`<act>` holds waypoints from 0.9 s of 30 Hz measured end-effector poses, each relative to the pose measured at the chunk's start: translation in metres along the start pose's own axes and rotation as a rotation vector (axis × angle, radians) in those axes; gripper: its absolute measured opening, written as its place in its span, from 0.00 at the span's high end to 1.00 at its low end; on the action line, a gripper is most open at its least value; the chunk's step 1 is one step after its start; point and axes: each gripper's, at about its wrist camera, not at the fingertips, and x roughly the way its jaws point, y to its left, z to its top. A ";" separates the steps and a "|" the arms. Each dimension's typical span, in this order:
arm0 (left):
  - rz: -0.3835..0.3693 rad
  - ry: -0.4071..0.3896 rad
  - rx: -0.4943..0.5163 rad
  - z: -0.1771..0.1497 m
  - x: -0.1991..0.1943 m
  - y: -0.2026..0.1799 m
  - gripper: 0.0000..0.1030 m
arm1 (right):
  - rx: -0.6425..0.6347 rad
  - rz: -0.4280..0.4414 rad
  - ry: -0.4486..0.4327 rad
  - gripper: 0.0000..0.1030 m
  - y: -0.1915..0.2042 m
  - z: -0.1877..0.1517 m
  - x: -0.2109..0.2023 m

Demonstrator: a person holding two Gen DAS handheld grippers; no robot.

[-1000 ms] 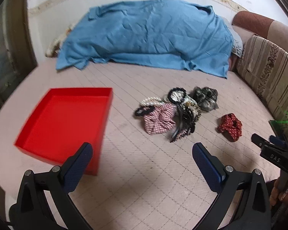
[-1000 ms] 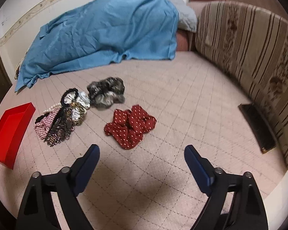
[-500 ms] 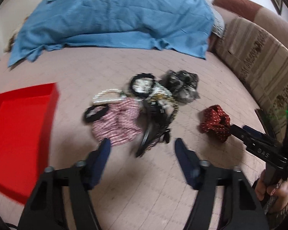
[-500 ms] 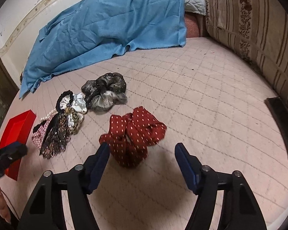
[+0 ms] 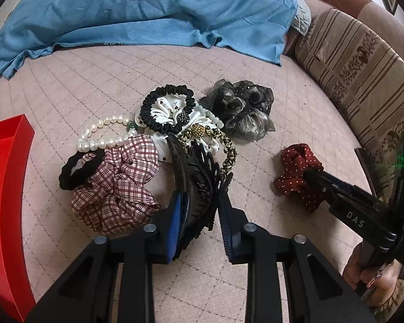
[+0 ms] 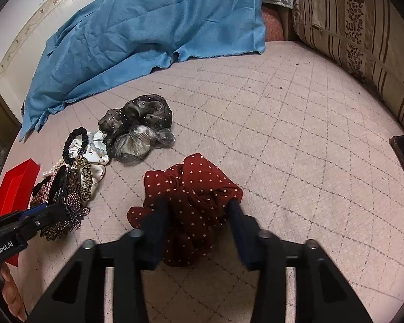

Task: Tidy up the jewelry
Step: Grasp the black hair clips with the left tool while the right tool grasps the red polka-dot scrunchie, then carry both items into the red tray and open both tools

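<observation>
Both tongs have just been closing as they come down onto the bed point(image 6: 296, 140), each with a piece now between its jaws, so two pickups look under way. The left tongs point(image 5: 199, 210) pinch the near end of the black claw clip point(image 5: 196, 185), which lies at the front of the pile beside the plaid scrunchie point(image 5: 115, 188). The right tongs point(image 6: 199, 212) squeeze the red dotted scrunchie point(image 6: 191, 188) from both sides. The red tray point(image 5: 5, 188) waits empty at the left, well apart.
</observation>
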 end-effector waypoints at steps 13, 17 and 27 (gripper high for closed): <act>-0.092 -0.073 -0.074 -0.020 -0.064 0.006 0.77 | 0.014 0.069 -0.072 0.92 0.010 -0.002 -0.049; -0.087 -0.117 -0.123 -0.030 -0.098 0.031 0.77 | -0.006 0.114 -0.094 0.92 0.025 0.000 -0.071; 0.120 -0.205 -0.215 -0.034 -0.150 0.135 0.77 | -0.160 0.288 -0.036 0.92 0.131 0.014 -0.070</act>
